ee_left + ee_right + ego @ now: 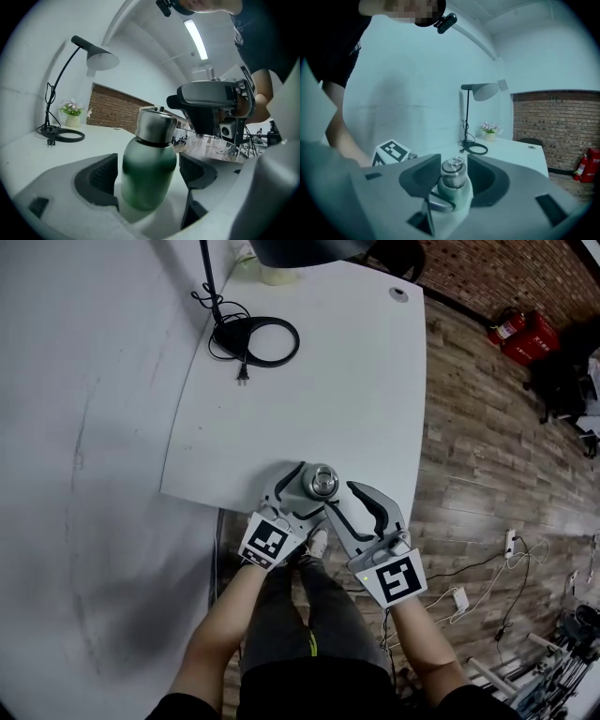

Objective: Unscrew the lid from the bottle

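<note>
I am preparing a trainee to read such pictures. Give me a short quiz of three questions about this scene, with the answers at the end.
1. True or false: the left gripper is clamped tight on the bottle.
2. What stands between the jaws of the right gripper? A: the lamp's base. B: the bottle's silver lid. C: nothing.
3. In a few words: where on the white table does the bottle stand?

Key
1. False: the jaws stand wide apart, with a gap on each side of the bottle's body.
2. B.
3. At the edge nearest the person.
</note>
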Demonstrator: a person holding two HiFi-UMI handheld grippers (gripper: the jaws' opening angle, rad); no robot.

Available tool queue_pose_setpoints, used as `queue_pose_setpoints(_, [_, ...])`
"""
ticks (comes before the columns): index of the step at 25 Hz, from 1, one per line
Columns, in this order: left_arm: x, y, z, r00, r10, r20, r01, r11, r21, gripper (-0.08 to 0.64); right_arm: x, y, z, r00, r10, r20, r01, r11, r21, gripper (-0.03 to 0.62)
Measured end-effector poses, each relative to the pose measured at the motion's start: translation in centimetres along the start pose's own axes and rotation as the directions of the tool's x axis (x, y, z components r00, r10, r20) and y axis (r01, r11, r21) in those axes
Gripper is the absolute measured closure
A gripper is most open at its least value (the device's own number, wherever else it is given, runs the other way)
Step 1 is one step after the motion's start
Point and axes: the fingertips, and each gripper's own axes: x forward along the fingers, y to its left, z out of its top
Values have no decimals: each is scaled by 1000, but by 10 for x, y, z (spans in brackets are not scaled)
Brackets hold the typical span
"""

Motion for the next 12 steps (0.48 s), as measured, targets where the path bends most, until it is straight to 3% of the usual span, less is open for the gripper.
queue_pose_setpoints(6, [8, -1, -4, 999, -33, -33, 34, 999, 14, 172, 19, 2, -8, 999, 17, -31, -17, 1000, 16, 333])
queue_pose_setpoints(12, [11, -3, -3, 997, -57, -45, 58, 998, 28, 173, 31, 3, -12, 998, 13, -53, -11, 999, 30, 313])
